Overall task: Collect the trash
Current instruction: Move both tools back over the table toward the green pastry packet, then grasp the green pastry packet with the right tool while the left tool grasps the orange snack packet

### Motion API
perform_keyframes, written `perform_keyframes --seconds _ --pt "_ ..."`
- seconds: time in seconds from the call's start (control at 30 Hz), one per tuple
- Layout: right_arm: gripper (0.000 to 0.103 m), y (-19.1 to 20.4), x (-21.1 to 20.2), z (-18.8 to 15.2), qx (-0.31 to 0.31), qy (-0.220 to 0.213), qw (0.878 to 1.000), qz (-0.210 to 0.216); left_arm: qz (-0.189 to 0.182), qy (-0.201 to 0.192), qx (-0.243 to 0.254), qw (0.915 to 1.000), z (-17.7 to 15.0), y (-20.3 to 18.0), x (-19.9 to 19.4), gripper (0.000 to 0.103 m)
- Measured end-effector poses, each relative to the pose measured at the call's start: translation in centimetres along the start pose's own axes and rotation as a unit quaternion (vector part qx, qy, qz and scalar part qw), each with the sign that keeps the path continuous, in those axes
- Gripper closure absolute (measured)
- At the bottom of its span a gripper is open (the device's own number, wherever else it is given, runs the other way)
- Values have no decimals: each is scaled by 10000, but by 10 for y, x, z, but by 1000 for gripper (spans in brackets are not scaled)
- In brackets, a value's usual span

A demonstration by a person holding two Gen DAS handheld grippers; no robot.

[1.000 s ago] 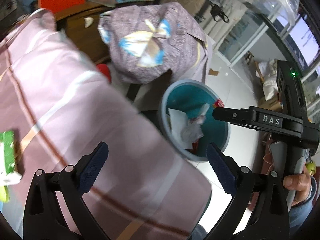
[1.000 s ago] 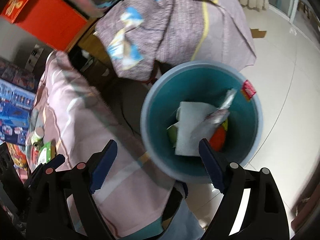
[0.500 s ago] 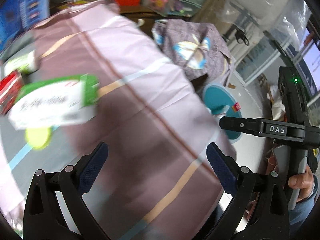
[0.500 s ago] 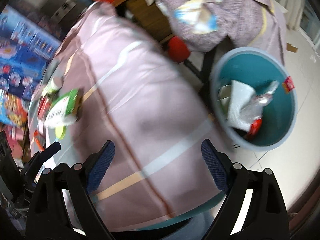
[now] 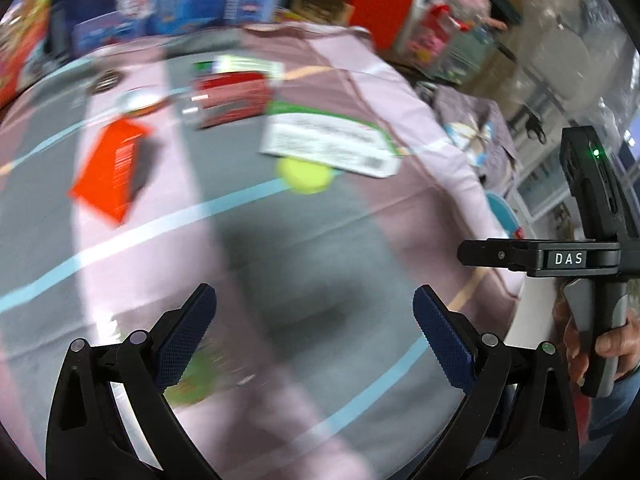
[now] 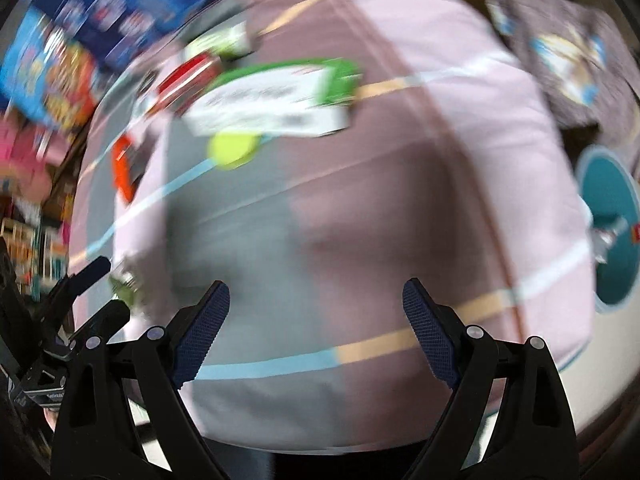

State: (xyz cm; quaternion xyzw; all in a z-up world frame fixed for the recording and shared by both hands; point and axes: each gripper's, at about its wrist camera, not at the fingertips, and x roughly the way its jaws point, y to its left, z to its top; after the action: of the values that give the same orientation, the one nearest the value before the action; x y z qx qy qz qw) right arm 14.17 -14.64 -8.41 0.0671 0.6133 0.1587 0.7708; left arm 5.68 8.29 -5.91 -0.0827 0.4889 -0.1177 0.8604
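**Inspector A:** Left wrist view first. Where does the trash lie from the left gripper (image 5: 314, 334)?

**Inspector B:** Ahead of it and up-frame, on the cloth-covered tabletop (image 5: 360, 220). The green-and-white packet (image 5: 332, 140) lies flat, long axis running across the frame, slightly tilted. A yellow disc (image 5: 306, 176) touches its near edge; whether it is part of the packet I cannot tell. A red packet (image 5: 232, 98) sits behind, an orange carton (image 5: 114, 168) off to the left. The picture is blurred.

**A:** Jaws?

**B:** Wide, nothing between them, touching nothing. The right gripper's body shows at the right edge, a hand (image 5: 600, 344) on its handle.

**A:** Right wrist view.

**B:** The right gripper (image 6: 316, 328) likewise — jaws wide and empty, above bare cloth. The packet is up-frame and a little left of centre, long axis again across. The bin (image 6: 608, 236) stands at the right edge beyond the tabletop, some trash already in it.

**A:** Which gripper is nearer?

**B:** My judgement — too close to call. Either would need its jaws turned to span the packet's short side.
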Motion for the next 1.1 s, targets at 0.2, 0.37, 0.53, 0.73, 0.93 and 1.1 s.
perform_keyframes --seconds 0.2,0.37,0.53,0.73,0.93,1.1 --pt "19 82 26 -7 -742 332 9965 175 142 -235 -353 9990 -36 61 -36 4" --pt "19 133 49 -16 -1109 597 9916 294 71 -297 -506 9983 -60 90 -47 4" --pt "19 165 73 -20 -1232 865 9875 459 24 -259 -574 9980 -72 108 -46 4" --pt "19 187 92 -22 -1330 977 9843 617 26 -176 -747 9970 -84 126 -44 4" --pt "21 203 103 -24 -1568 887 9815 648 38 -91 -927 9956 -89 140 -40 4" --pt "50 204 104 -25 -1743 837 9791 624 48 -52 -939 9956 -83 144 -36 4"
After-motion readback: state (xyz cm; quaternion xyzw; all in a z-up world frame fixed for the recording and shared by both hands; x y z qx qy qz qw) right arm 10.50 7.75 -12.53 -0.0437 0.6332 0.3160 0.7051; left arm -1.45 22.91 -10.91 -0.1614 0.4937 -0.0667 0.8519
